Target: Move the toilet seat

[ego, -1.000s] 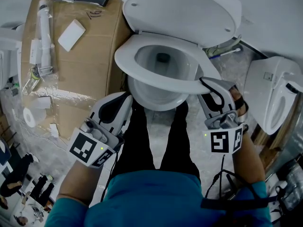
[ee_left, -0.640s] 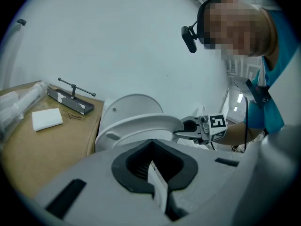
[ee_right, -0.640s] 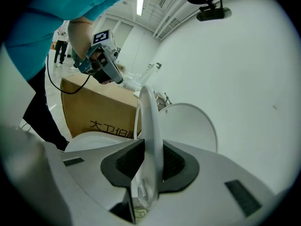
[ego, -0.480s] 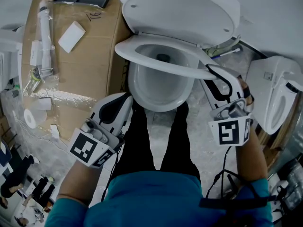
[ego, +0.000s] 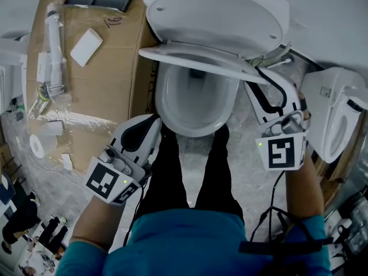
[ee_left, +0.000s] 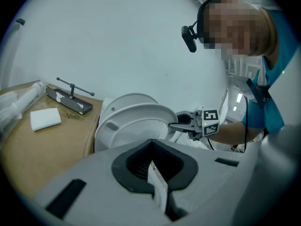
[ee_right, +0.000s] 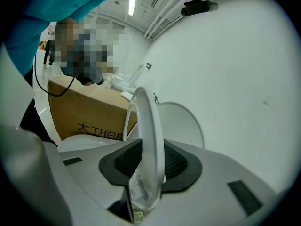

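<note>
The white toilet seat (ego: 195, 59) stands half raised, tilted between the bowl (ego: 192, 105) and the upright lid (ego: 218, 13). My right gripper (ego: 259, 76) is shut on the seat's right edge. In the right gripper view the seat ring (ee_right: 148, 126) runs upright between the dark pads (ee_right: 123, 161), filling the gap; the jaws have just been opening with the seat still between them. My left gripper (ego: 154, 119) hangs low in front of the bowl, shut and holding nothing. The left gripper view shows the seat (ee_left: 136, 119) and the right gripper (ee_left: 171, 125) at its rim.
A cardboard box (ego: 98, 68) left of the toilet carries a white pipe (ego: 54, 33) and a white block (ego: 86, 45). Another toilet (ego: 336, 114) stands at the right. The person's legs (ego: 172, 165) are right in front of the bowl.
The right gripper has moved up and toward the wall with the seat's edge. The seat has swung up off the bowl toward the lid. The left gripper has stayed put.
</note>
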`<action>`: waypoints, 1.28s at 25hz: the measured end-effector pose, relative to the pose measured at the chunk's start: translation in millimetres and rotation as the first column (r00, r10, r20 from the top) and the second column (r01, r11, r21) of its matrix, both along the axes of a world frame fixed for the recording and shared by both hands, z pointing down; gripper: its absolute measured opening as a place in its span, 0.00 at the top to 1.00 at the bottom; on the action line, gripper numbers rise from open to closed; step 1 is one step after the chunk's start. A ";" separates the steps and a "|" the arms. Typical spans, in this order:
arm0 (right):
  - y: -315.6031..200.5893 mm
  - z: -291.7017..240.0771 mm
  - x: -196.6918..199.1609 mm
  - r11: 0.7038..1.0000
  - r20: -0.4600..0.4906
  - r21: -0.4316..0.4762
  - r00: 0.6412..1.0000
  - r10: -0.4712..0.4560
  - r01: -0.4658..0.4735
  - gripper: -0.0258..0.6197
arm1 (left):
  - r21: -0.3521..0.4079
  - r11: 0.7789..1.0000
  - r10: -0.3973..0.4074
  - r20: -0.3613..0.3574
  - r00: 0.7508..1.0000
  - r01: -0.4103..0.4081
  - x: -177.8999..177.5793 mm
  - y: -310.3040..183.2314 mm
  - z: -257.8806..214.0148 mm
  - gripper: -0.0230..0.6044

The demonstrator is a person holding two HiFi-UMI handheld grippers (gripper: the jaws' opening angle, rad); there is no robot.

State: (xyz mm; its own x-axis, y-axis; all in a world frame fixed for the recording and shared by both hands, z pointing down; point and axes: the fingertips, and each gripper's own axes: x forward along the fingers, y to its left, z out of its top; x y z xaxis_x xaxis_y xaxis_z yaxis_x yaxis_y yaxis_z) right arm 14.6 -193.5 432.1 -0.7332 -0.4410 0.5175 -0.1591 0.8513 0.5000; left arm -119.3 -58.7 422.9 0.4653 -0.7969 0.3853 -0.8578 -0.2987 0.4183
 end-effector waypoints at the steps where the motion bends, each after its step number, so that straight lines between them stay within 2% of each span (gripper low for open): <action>1: -2.4 -0.8 -0.2 1.000 0.002 0.002 1.000 0.006 -0.006 0.77 | 0.001 1.000 -0.001 -0.002 1.000 0.001 0.1 -0.2 -0.3 0.98; 4: -9.8 -2.6 -0.2 1.000 0.006 0.007 1.000 0.026 -0.026 0.77 | 0.015 1.000 -0.004 -0.022 1.000 0.004 1.7 -2.2 -3.7 0.98; 11: -28.2 -8.3 -1.0 0.997 0.021 0.025 0.997 0.075 -0.076 0.74 | 0.004 1.000 -0.002 0.002 1.000 0.002 -2.4 2.8 2.3 0.98; 21: -48.6 -13.1 -0.8 0.986 0.041 0.080 0.988 0.146 -0.149 0.70 | 0.000 1.000 -0.013 -0.021 1.000 0.013 -3.8 0.9 4.0 0.98; 32: -68.5 -16.0 -2.1 0.959 0.047 0.168 0.973 0.225 -0.230 0.68 | -0.004 1.000 -0.017 -0.020 1.000 0.017 -7.9 -0.8 6.6 0.98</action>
State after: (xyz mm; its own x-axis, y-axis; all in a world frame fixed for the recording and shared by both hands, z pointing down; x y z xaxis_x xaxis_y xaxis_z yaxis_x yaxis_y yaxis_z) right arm 12.6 -262.0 416.1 -0.6158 -0.6780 0.4014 -0.3540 0.6932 0.6278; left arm -127.2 -59.6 429.5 0.4589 -0.8035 0.3793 -0.8545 -0.2822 0.4361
